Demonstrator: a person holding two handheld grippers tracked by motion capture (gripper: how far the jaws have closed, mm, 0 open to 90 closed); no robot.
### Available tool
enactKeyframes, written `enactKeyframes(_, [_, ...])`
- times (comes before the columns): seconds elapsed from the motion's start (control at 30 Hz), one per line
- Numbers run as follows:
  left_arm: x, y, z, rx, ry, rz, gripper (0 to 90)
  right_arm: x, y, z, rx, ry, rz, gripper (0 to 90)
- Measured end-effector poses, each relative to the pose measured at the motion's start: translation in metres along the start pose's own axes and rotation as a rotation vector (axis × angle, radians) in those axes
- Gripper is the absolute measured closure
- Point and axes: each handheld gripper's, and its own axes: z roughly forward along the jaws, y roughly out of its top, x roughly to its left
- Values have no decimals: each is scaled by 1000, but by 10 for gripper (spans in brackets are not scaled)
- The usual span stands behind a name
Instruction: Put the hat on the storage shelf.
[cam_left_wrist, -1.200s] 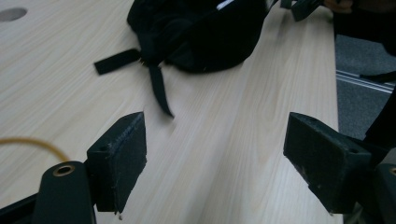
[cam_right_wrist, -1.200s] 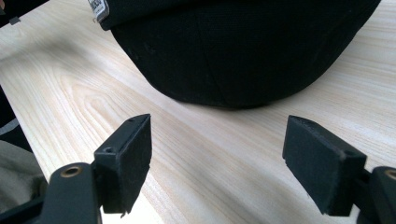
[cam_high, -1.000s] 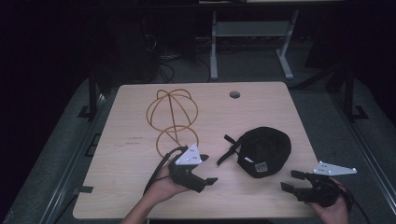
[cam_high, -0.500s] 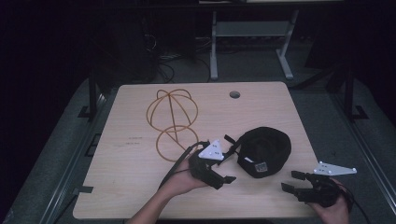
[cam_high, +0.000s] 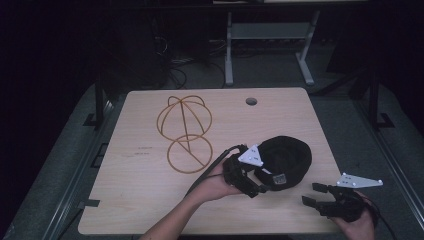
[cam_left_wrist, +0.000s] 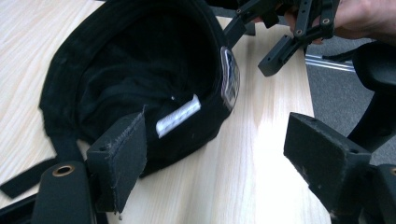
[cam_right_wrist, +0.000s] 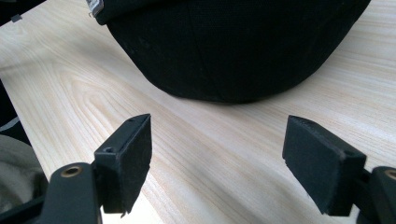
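Now | L gripper (cam_left_wrist: 215, 154) jaws spread at cap (cam_left_wrist: 140, 70) label | R gripper (cam_right_wrist: 217, 158) jaws spread, near crown

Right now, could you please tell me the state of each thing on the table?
Black fabric cap: upside down, opening upward, ungripped.
Golden wire hat frame: lying flat, untouched.
Left gripper: jaws open at the cap's rim.
Right gripper: jaws open, short of the cap.

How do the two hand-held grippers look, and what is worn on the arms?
Both are black, each topped by a grey triangular plate: left hand-held gripper, right hand-held gripper. A black cable trails from the left one. Jaw pads look fuzzy. Forearms are bare, without sleeves.
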Motion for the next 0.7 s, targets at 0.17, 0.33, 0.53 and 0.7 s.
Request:
enactKeyframes(0.17, [3, 8, 13, 29, -9, 10, 210, 0, 0, 0, 3, 2, -3, 236])
enactKeyframes(0.33, [13, 7, 32, 74, -35, -17, 210, 0, -1, 0, 5, 0, 0, 238])
enactKeyframes(0.53, [20, 3, 41, 116, -47, -5, 333, -2, -1, 0, 10, -1, -10, 238])
enactKeyframes(0.7, [28, 1, 41, 99, -95, -24, 534, -1, -1, 0, 7, -3, -4, 239])
